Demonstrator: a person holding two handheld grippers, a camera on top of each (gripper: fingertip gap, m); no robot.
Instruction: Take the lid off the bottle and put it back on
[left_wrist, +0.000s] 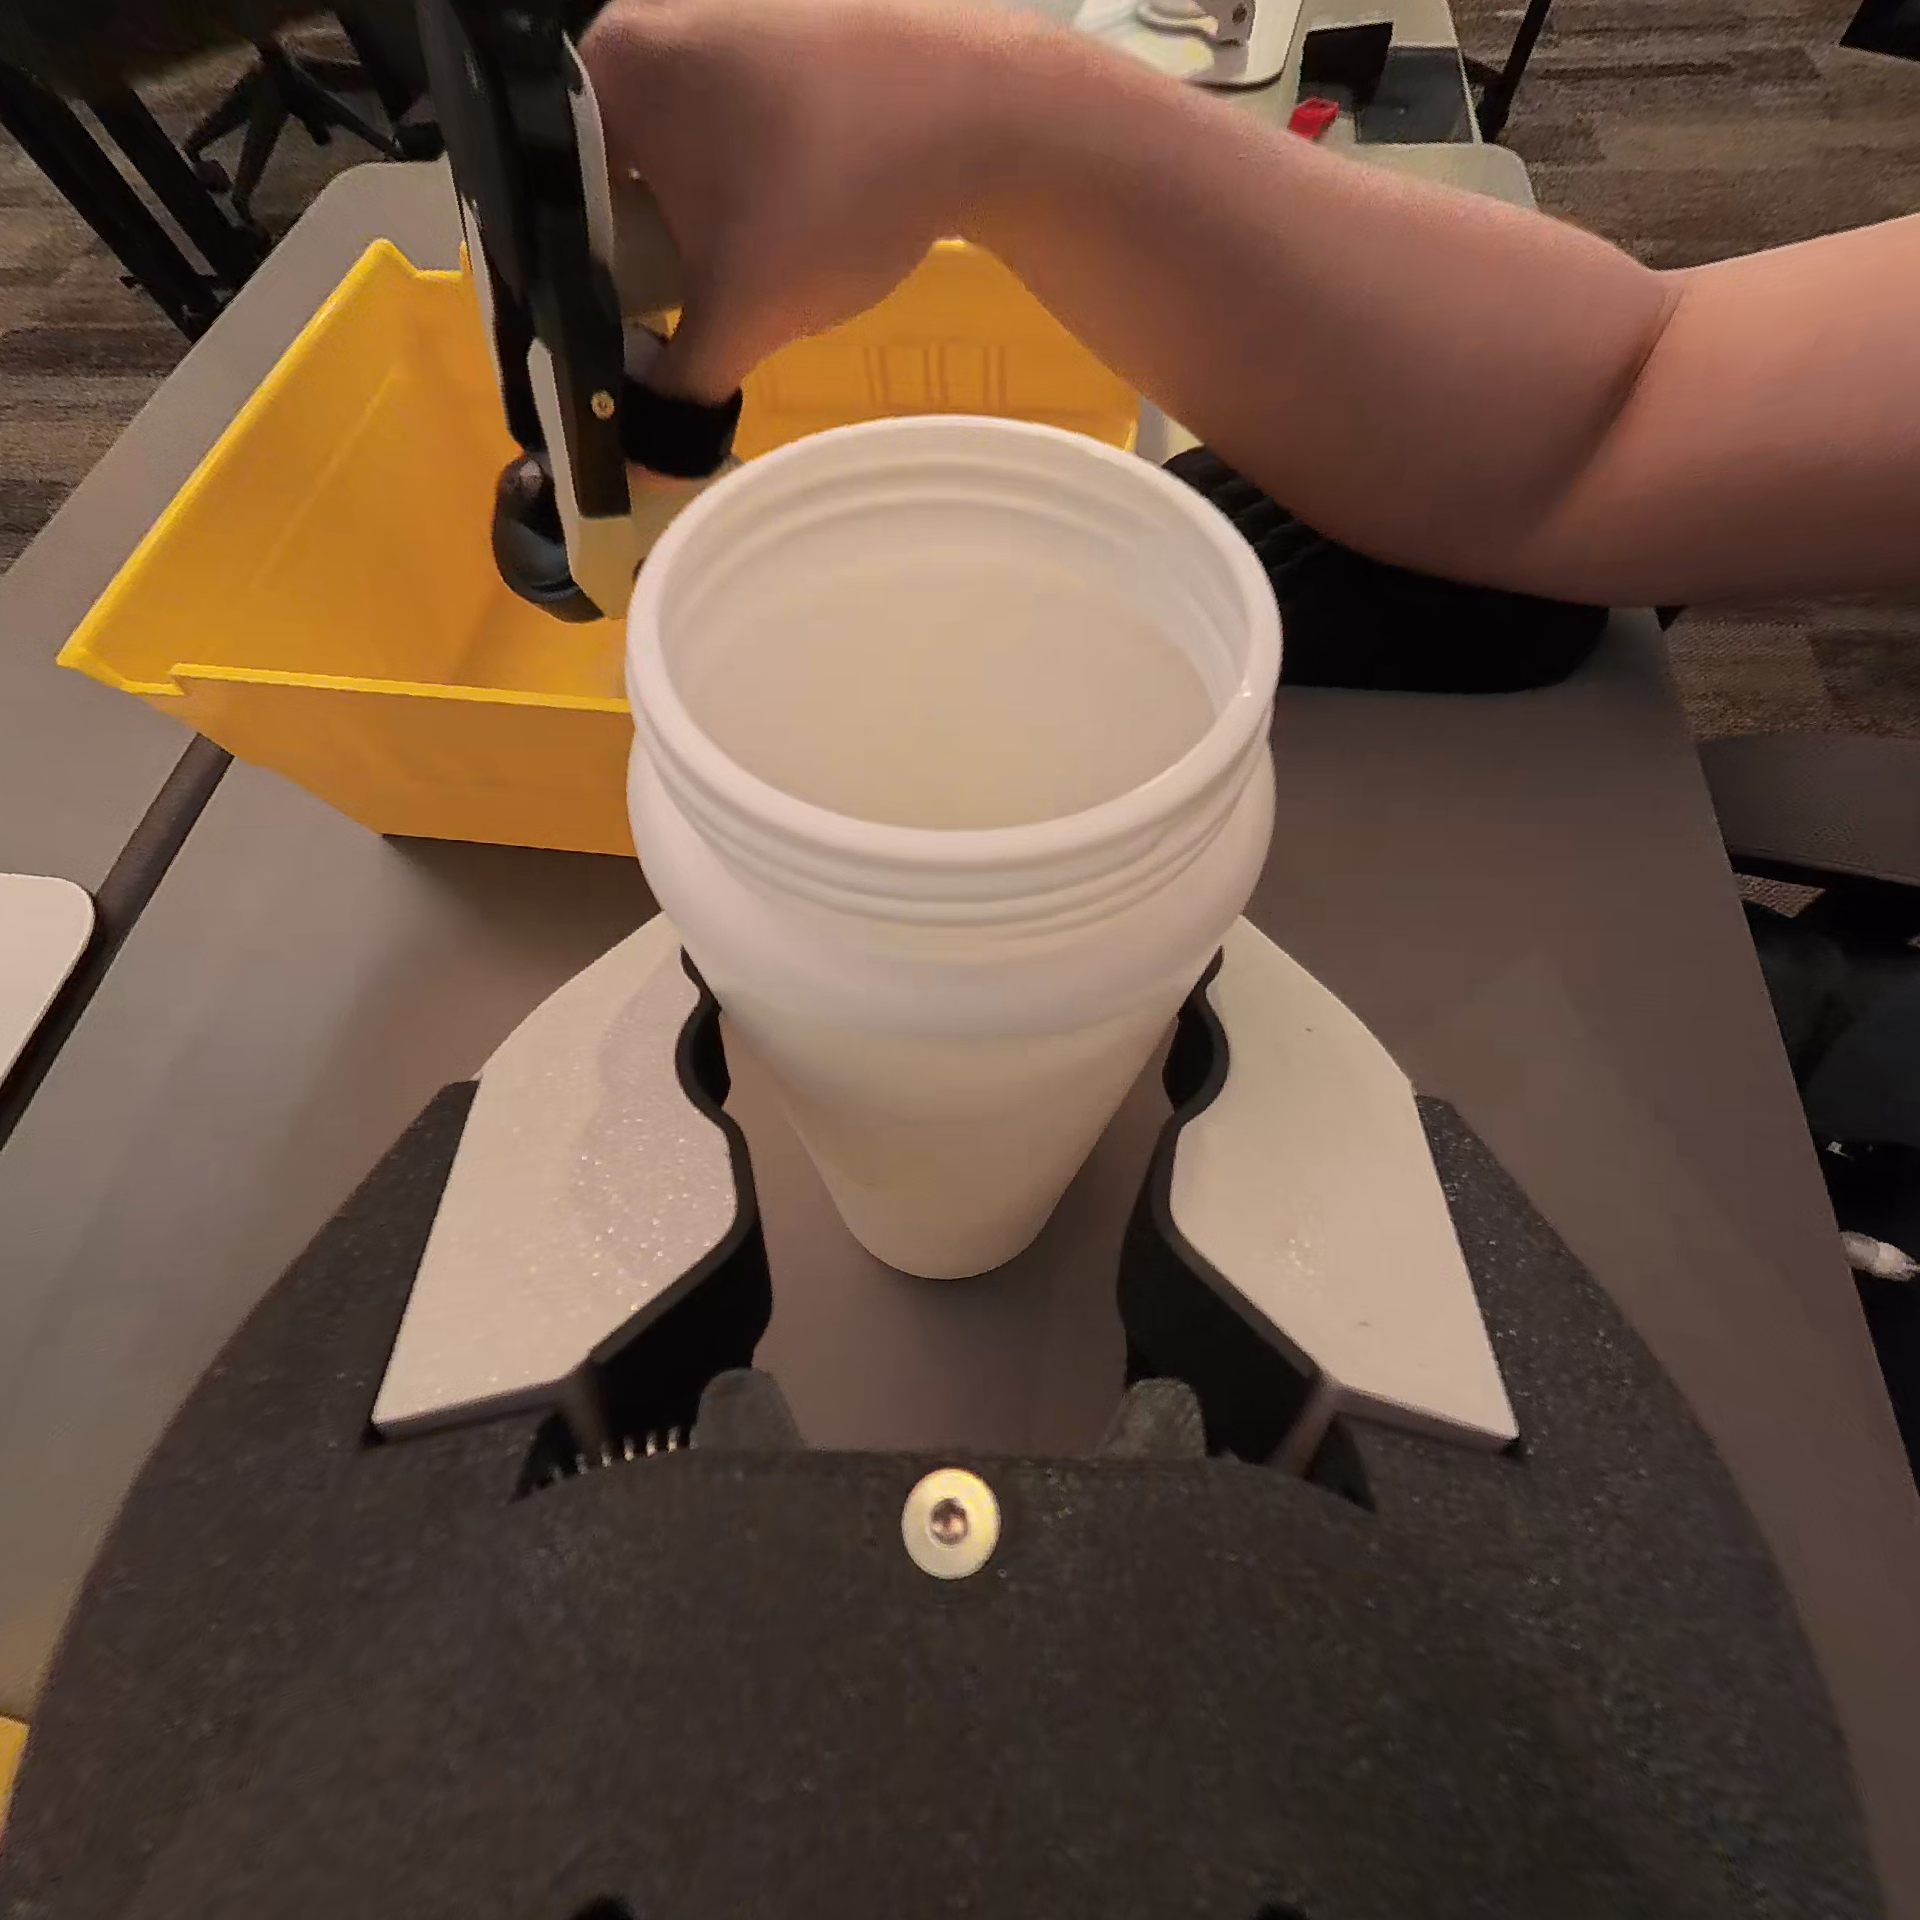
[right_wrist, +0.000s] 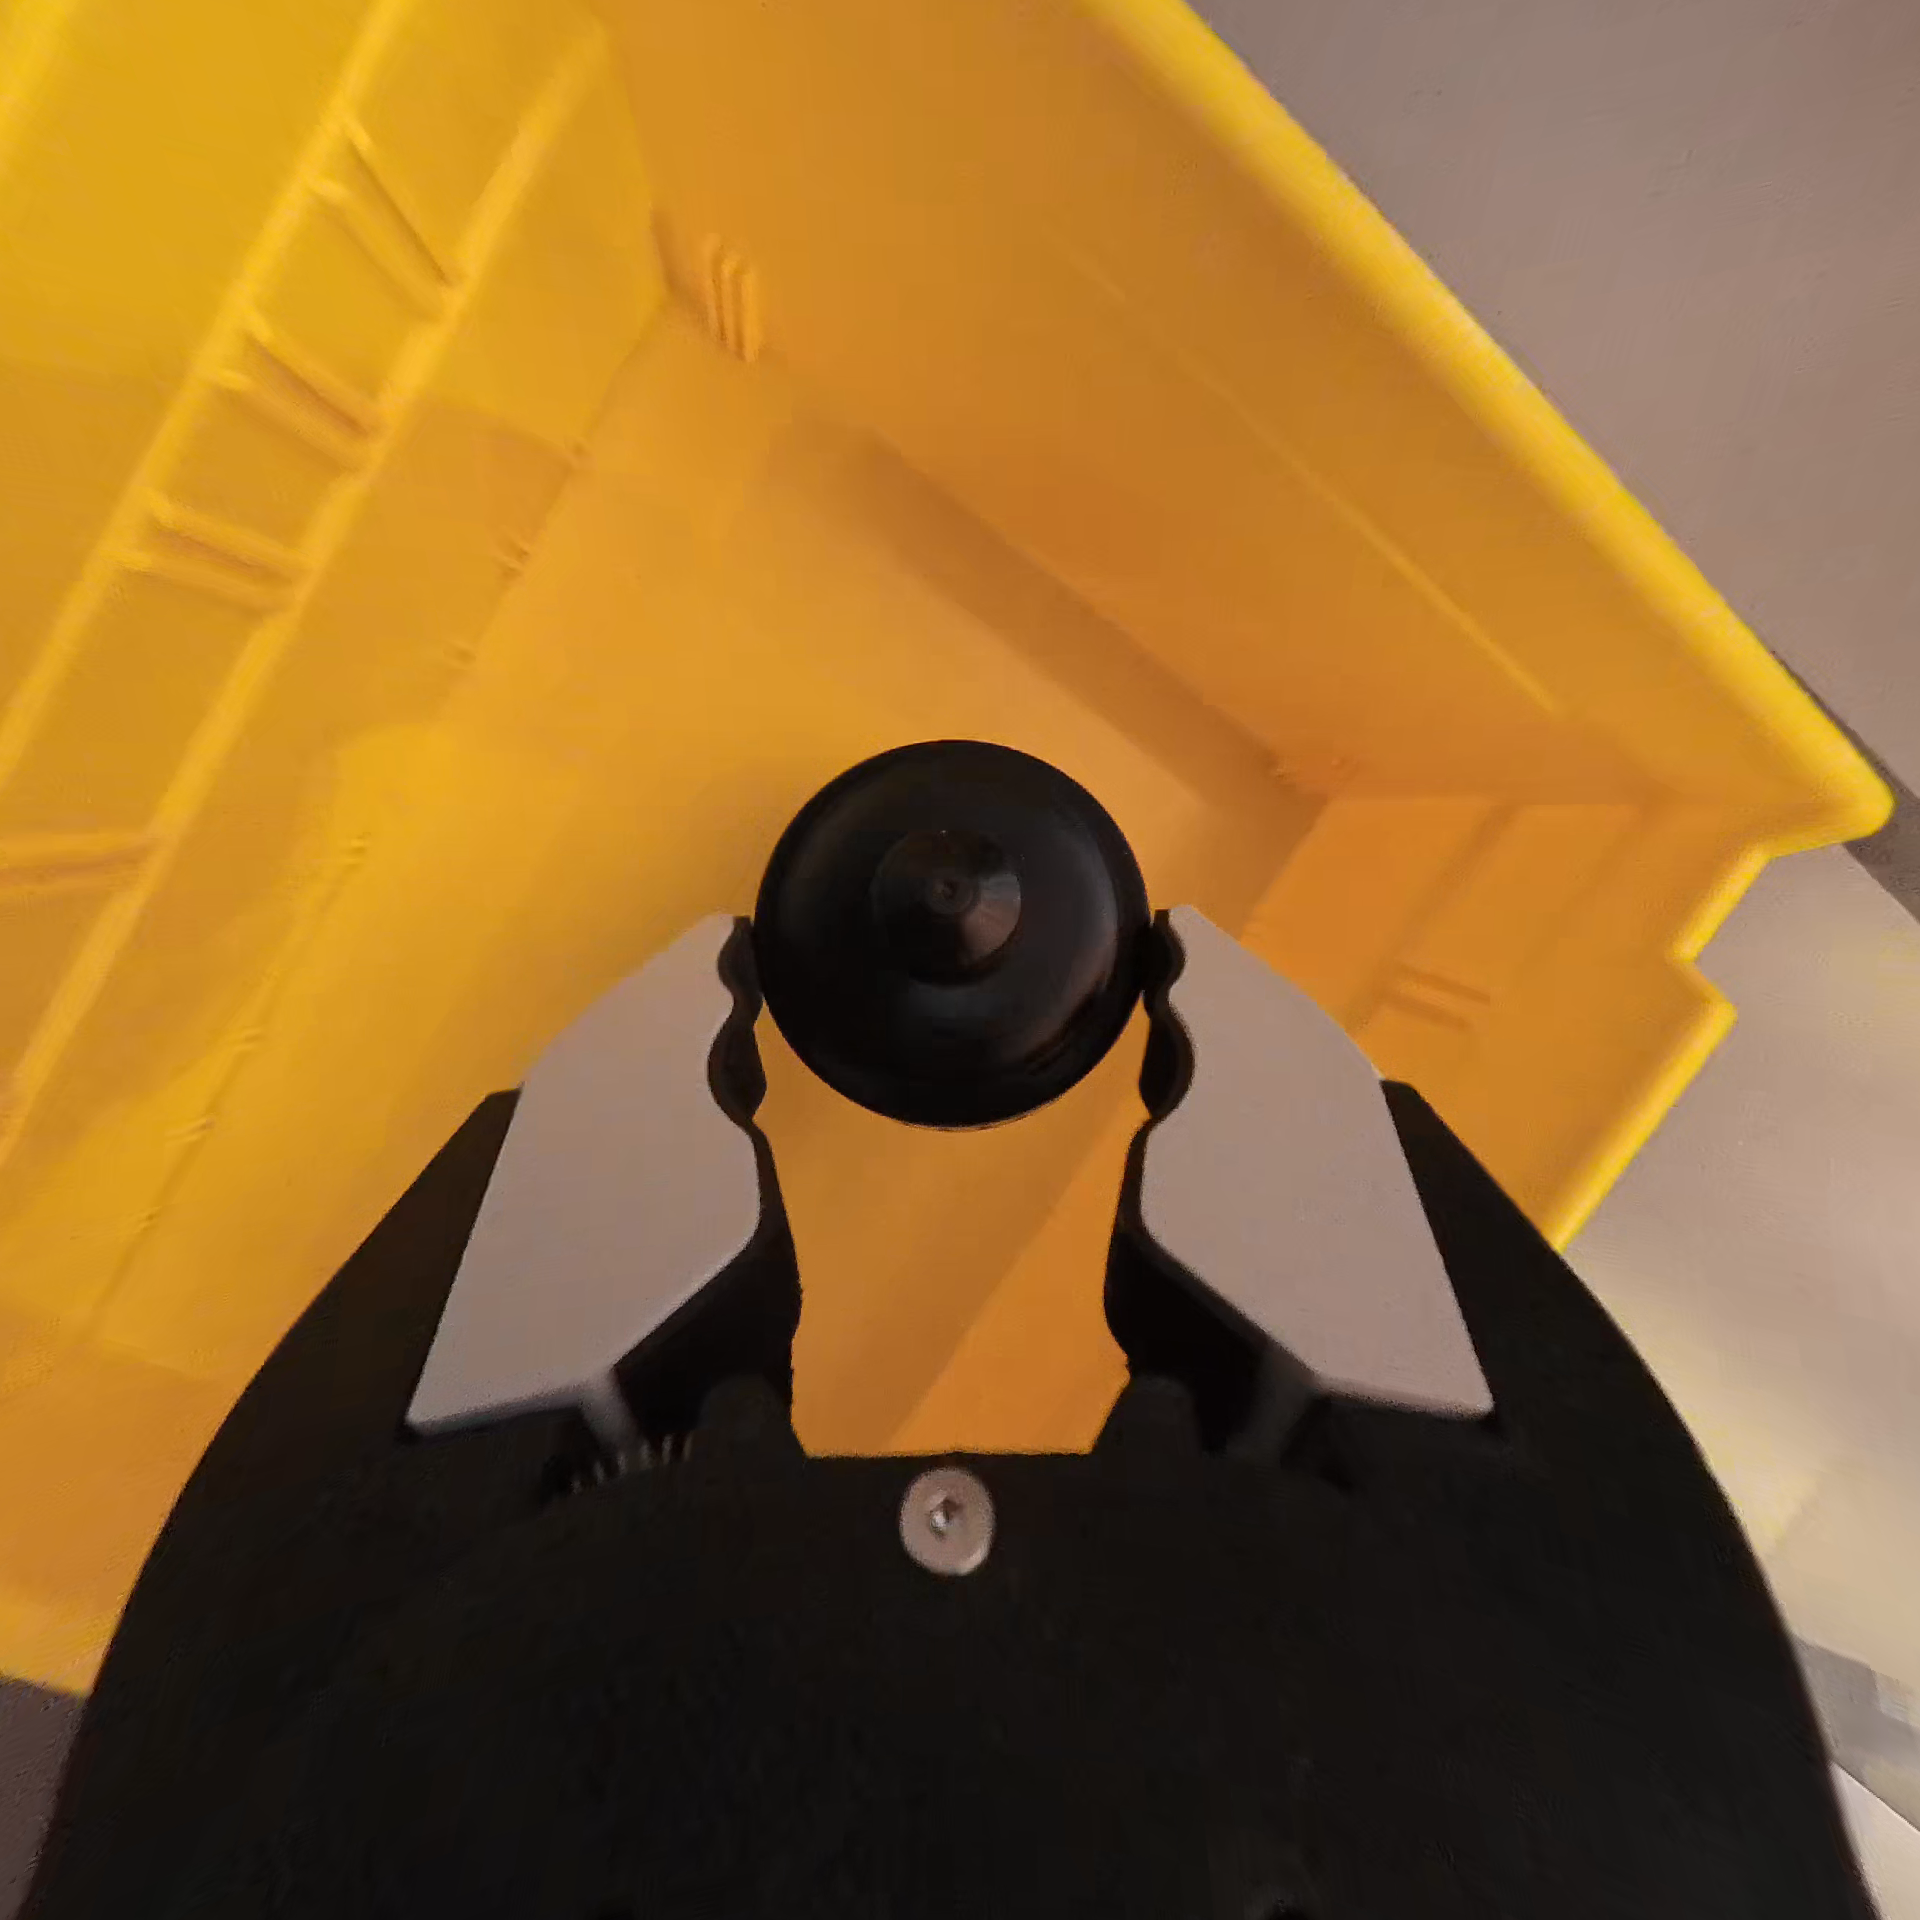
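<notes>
Left wrist view: left fingers (left_wrist: 951, 1039) clamp the open, empty bottle (left_wrist: 951, 831); right fingers (right_wrist: 951, 982) hold lid (right_wrist: 951, 935) over yellow bin (right_wrist: 520, 727).

The grey table (left_wrist: 1455, 1039) carries a white bottle (left_wrist: 951, 935) standing upright at its middle, mouth open. At about eleven o'clock from the bottle a yellow bin (left_wrist: 343, 582) sits on the tabletop, just behind it. At two o'clock a black, soft-looking thing (left_wrist: 1403, 623) lies on the surface; what it is I cannot tell. A pale flat object (left_wrist: 36, 966) shows at nine o'clock, well apart.
</notes>
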